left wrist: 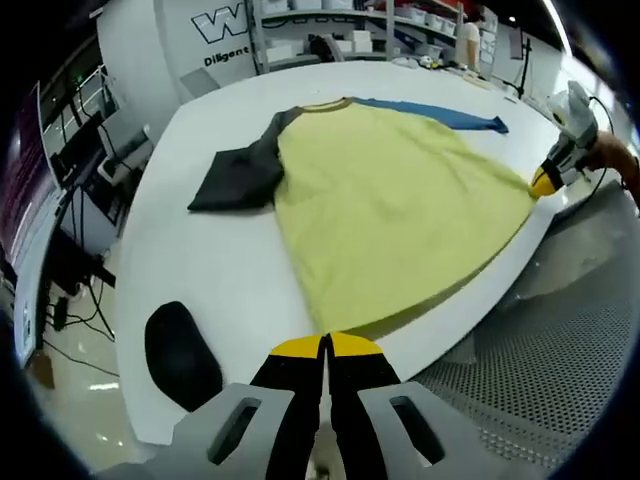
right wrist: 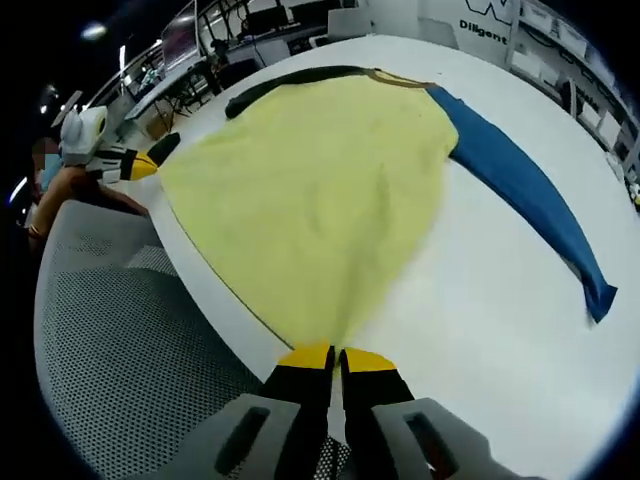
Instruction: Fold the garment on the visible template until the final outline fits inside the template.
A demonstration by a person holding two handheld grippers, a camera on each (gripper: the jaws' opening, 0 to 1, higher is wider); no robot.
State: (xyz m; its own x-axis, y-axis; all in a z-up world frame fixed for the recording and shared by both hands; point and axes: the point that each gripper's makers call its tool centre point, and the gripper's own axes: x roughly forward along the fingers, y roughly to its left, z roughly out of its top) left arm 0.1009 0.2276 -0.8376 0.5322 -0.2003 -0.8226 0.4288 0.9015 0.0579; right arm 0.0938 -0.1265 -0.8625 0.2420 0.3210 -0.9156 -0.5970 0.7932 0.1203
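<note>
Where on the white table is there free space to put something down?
Bare table lies between the grey sleeve and the black patch, and below the blue sleeve toward the near edge. The yellow shirt body crowds the middle, both grippers closed on its hem.

The yellow cloth garment with one dark grey and one blue sleeve [left wrist: 390, 210] looks soft and matt. It lies on a smooth white table [left wrist: 210, 270] with a faint sheen, beside grey perforated mesh flooring [left wrist: 560, 380].

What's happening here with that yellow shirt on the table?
A person is working a pair of hand-held tongs on a yellow shirt that lies flat on a white table. The left tongs and right tongs are each shut on the hem at opposite bottom corners. The dark sleeve and blue sleeve lie spread out, nothing folded yet.
</note>
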